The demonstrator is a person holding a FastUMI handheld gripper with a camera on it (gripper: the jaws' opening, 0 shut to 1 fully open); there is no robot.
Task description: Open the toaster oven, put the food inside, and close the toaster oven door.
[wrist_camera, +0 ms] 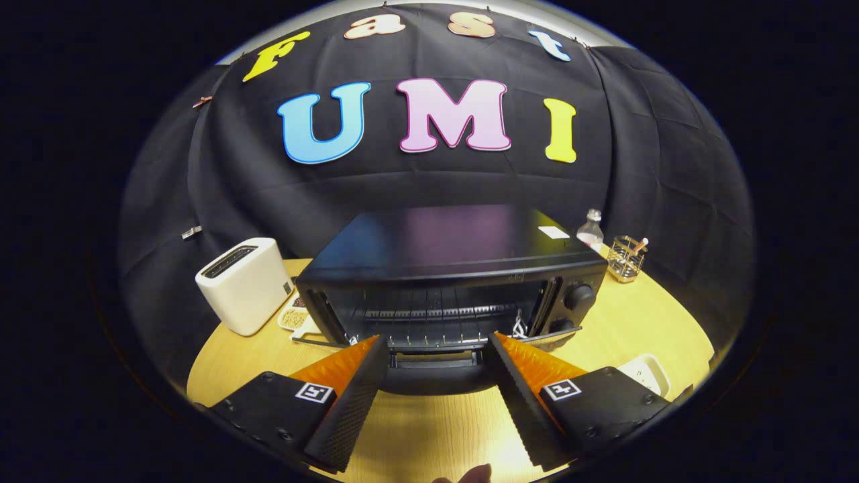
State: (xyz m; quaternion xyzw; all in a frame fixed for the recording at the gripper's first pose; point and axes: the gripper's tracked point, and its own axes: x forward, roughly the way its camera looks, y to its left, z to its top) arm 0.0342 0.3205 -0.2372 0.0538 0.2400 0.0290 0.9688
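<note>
A round wooden bench (624, 315) carries everything here. Toward its left edge stands a white two-slot toaster (245, 284), upright, its slots facing up. Just beside it, tucked between the toaster and the oven's left side, lies a small plate of food (295, 316), something pale and grainy; I cannot make out what exactly. The plate sits partly hidden behind the oven's corner.

In the middle of the bench stands the black toaster oven (449, 268), its glossy top catching coloured reflections. Its door (436, 376) is dropped open toward the front edge of the bench, and the wire rack (429, 314) inside shows plainly, with nothing on it. Two round knobs (578, 296) sit one above the other on the oven's right panel.

The tool (437, 345) hangs just in front of the open door, fingers (356, 396) spread wide apart, holding nothing, the lowered door lying between and just ahead of their tips.

Behind the oven's right rear corner stands a clear plastic bottle (590, 231), and next to it, toward the right edge of the bench, a wire holder (625, 258) with a stick-like thing in it. Near the right front edge, by the right finger, lies a white object (647, 376), partly hidden.
</note>
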